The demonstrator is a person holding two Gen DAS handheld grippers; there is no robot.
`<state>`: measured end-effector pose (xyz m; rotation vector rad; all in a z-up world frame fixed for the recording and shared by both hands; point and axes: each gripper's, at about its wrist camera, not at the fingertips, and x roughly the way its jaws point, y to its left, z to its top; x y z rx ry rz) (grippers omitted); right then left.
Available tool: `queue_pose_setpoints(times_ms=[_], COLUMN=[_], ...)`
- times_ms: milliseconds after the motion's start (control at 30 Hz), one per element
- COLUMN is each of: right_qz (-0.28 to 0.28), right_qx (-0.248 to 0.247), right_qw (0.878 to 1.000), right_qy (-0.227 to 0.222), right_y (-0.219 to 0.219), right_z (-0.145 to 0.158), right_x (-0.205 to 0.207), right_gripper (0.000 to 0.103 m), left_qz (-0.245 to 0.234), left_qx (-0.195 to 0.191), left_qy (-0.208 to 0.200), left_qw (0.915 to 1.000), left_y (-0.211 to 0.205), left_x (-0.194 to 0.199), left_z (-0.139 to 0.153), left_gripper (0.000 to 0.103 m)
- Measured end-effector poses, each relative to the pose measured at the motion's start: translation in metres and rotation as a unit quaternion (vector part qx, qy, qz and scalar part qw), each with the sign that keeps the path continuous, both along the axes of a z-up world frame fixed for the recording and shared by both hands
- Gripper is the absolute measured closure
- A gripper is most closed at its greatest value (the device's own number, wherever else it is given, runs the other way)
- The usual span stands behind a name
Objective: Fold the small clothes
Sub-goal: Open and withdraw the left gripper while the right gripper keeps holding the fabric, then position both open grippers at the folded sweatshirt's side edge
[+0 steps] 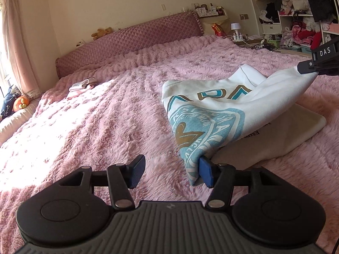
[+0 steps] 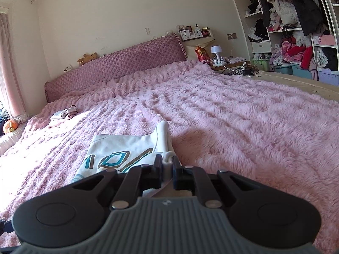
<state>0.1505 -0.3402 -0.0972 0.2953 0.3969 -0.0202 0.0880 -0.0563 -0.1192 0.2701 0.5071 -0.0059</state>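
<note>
A white sweatshirt (image 1: 211, 114) with teal and gold print is lifted off the pink bed cover, stretched between my two grippers. My left gripper (image 1: 171, 172) is open. The garment's lower corner hangs against the inner face of its right finger (image 1: 206, 173), and the left finger (image 1: 137, 170) stands clear of the cloth. My right gripper (image 1: 305, 67) enters the left wrist view from the right edge, pinching the raised far corner. In the right wrist view, the right gripper (image 2: 167, 167) is shut on a fold of the white sweatshirt (image 2: 118, 150). A folded beige garment (image 1: 275, 135) lies under the sweatshirt.
A fluffy pink bed cover (image 1: 106, 127) spreads all around. A small heap of pink and white clothes (image 1: 81, 85) lies far left near the quilted headboard (image 1: 131, 40). A nightstand with cables (image 2: 235, 65) and packed wardrobe shelves with storage bins (image 2: 296, 48) stand at the right.
</note>
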Motion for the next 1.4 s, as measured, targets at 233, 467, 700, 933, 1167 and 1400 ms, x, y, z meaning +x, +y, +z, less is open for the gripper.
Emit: queue_pose_setpoints(times_ms=[233, 467, 700, 933, 1167, 1400], right_qz=[-0.005, -0.009, -0.027, -0.033, 0.058, 0.039], right_qx=[-0.025, -0.038, -0.057, -0.038, -0.058, -0.046], right_qw=[0.999, 0.995, 0.992, 0.998, 0.996, 0.992], right_qy=[0.035, 0.091, 0.105, 0.031, 0.020, 0.108], right_y=[0.004, 0.004, 0.001, -0.005, 0.028, 0.017], right_z=[-0.015, -0.047, -0.044, -0.011, -0.018, -0.050], right_x=[-0.007, -0.003, -0.008, -0.027, -0.018, -0.008], right_gripper=[0.101, 0.101, 0.084, 0.081, 0.081, 0.088], left_qz=[-0.013, -0.028, -0.028, -0.038, -0.052, -0.056], left_qx=[-0.017, -0.007, -0.039, -0.163, -0.265, -0.259], left_qy=[0.042, 0.066, 0.067, 0.024, 0.069, 0.101], left_qw=[0.9989, 0.9974, 0.9966, 0.9856, 0.9602, 0.9588], left_y=[-0.004, 0.000, 0.019, 0.032, 0.025, 0.028], left_x=[0.007, 0.007, -0.004, 0.010, 0.050, 0.049], left_z=[-0.015, -0.022, 0.000, 0.029, 0.010, -0.018], left_gripper=[0.070, 0.072, 0.067, 0.056, 0.049, 0.049])
